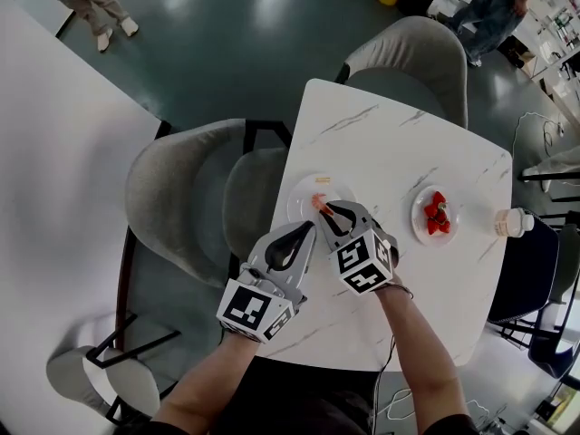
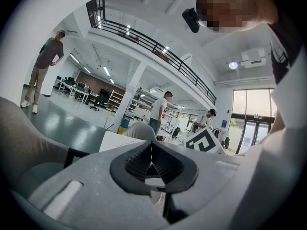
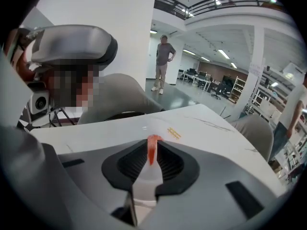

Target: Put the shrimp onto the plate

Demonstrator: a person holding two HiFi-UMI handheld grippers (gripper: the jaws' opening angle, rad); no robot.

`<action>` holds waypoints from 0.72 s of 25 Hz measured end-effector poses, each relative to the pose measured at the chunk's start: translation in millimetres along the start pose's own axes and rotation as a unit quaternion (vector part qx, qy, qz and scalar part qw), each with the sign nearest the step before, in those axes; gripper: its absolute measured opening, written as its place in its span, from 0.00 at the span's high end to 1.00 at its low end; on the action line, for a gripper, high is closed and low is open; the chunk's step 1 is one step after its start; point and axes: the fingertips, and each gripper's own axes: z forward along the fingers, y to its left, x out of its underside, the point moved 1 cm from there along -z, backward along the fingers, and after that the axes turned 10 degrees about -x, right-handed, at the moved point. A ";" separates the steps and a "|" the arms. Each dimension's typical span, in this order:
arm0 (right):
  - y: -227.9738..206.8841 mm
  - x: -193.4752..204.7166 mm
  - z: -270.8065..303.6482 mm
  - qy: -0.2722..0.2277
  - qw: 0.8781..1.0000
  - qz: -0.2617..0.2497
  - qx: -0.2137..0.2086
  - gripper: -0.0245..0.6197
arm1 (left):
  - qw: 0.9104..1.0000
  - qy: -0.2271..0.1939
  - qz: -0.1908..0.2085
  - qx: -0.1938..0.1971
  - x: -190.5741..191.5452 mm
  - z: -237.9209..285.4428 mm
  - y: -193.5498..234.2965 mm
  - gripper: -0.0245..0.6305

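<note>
An orange-pink shrimp (image 1: 318, 203) is pinched between the jaws of my right gripper (image 1: 324, 209), just over the near part of a white plate (image 1: 299, 195) on the marble table. In the right gripper view the shrimp (image 3: 152, 149) sticks up from the shut fingertips of my right gripper (image 3: 151, 158), with the table top behind it. My left gripper (image 1: 307, 229) hovers at the table's left edge, beside the right one and just short of the plate. Its fingertips meet with nothing between them, as the left gripper (image 2: 151, 148) shows in its own view.
A small orange scrap (image 1: 322, 180) lies on the plate's far side. A second small plate (image 1: 419, 227) with red food (image 1: 438, 214) stands to the right, a white bottle (image 1: 510, 222) at the table's right edge. Grey chairs (image 1: 186, 193) stand left of and behind the table.
</note>
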 end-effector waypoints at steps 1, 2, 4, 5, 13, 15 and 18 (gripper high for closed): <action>-0.5 0.2 0.9 0.006 1.000 -0.001 -0.002 0.88 | 1.000 0.000 0.000 -0.001 -0.4 0.3 0.5 0.95; -0.9 0.2 1.4 0.010 1.000 0.000 -0.004 0.85 | 1.000 0.000 0.000 -0.001 -1.0 0.5 1.0 0.95; -1.9 -1.1 0.1 0.011 1.000 0.002 -0.005 0.84 | 1.000 0.000 0.000 -0.003 -2.7 0.6 1.5 0.95; -2.6 -2.1 -1.5 0.010 1.000 0.002 -0.003 0.84 | 1.000 0.000 0.000 -0.003 -3.6 0.4 1.4 0.95; 1.5 -9.5 -29.5 -0.007 1.000 0.018 0.012 0.84 | 1.000 0.010 0.007 -0.001 -14.5 -6.2 -13.4 0.95; 3.5 -14.5 -42.9 -0.020 0.999 0.027 0.018 0.84 | 1.000 0.013 0.010 0.002 -18.7 -9.0 -20.4 0.95; 6.7 -26.9 -68.9 -0.052 0.997 0.042 0.032 0.88 | 1.000 0.015 0.018 0.006 -30.4 -14.2 -33.0 0.95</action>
